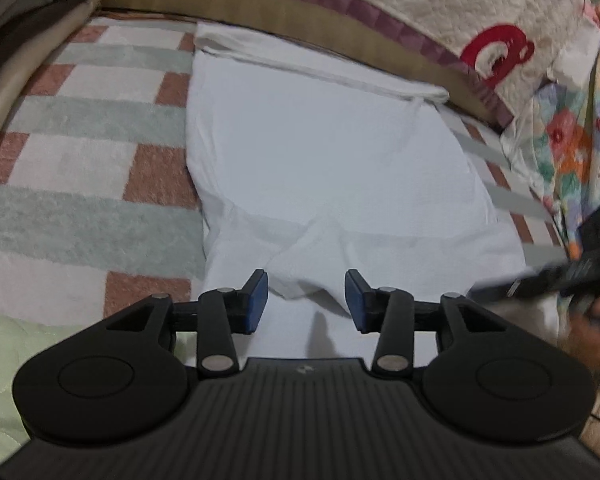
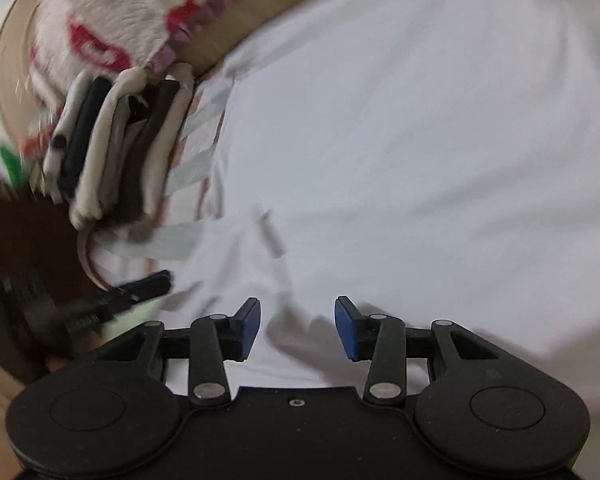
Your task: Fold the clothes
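Observation:
A white garment (image 1: 320, 160) lies spread flat on a checked blanket (image 1: 80, 152), with a folded band along its far edge. My left gripper (image 1: 307, 300) is open and empty, just above the garment's near edge where a wrinkle rises. My right gripper (image 2: 297, 326) is open and empty over the same white garment (image 2: 400, 140), near a small crease. The right gripper also shows blurred at the right edge of the left wrist view (image 1: 560, 276). The left gripper shows blurred at the left of the right wrist view (image 2: 112, 300).
A stack of folded clothes (image 2: 116, 152) stands beyond the garment's side, also seen at the far left of the left wrist view (image 1: 24, 28). A quilted cream cover with red marks (image 1: 480, 32) rises behind. A floral fabric (image 1: 572, 132) lies at the right.

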`<state>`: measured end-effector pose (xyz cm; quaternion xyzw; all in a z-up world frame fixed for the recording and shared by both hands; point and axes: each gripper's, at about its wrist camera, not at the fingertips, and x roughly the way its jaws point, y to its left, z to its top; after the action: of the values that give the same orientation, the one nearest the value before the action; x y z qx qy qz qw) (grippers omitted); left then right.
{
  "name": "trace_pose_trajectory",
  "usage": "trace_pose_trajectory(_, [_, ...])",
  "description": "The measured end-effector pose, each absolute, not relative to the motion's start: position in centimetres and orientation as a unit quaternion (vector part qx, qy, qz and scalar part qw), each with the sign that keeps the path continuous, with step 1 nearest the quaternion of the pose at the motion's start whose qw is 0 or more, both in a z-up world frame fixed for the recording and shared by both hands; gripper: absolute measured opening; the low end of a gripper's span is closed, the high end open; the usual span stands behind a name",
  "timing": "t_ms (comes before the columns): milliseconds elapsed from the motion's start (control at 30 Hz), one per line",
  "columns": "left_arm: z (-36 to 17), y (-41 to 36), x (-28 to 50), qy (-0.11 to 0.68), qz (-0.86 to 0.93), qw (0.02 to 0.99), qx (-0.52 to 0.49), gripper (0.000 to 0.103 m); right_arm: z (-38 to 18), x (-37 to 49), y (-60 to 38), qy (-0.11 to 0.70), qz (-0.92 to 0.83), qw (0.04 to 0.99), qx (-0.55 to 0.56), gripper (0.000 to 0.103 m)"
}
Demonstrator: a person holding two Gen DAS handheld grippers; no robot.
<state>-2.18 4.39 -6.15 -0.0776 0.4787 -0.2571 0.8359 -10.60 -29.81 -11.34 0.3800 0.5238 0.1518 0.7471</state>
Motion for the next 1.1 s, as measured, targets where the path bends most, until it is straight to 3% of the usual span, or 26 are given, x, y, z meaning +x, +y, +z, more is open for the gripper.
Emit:
trace_pose_trajectory(200, [-6.4,4.9,-2.0,0.473,-0.271,0.831,-0.112,0.044,-11.4,-12.7,-23.5,0.482,0.153,0.776,0.377,0.05])
trace_pose_trajectory(400, [-6.6,4.6,-2.6,0.469,-0.298,0.822,-0.125,0.047,-9.4,-13.4,-17.8,0.446,0.178,0.848,0.225,0.051])
trace_pose_trajectory(533, [-6.3,4.9,-2.9,0.468,-0.301,0.821,-0.128,0.048,-8.6,-14.0,-14.4,0.427,0.18,0.877,0.125,0.062])
trace_pose_trajectory(667, [-6.1,5.7,-2.9,0.473,-0.298,0.817,-0.142,0.049,-8.0,-14.5,-11.5,0.405,0.184,0.894,0.046,0.063])
trace_pose_trajectory(1100, [-8.6,10.1,-2.0,0.511,-0.296,0.76,-0.272,0.051,-8.0,-14.0,-9.3,0.399,0.311,0.853,0.13,0.062])
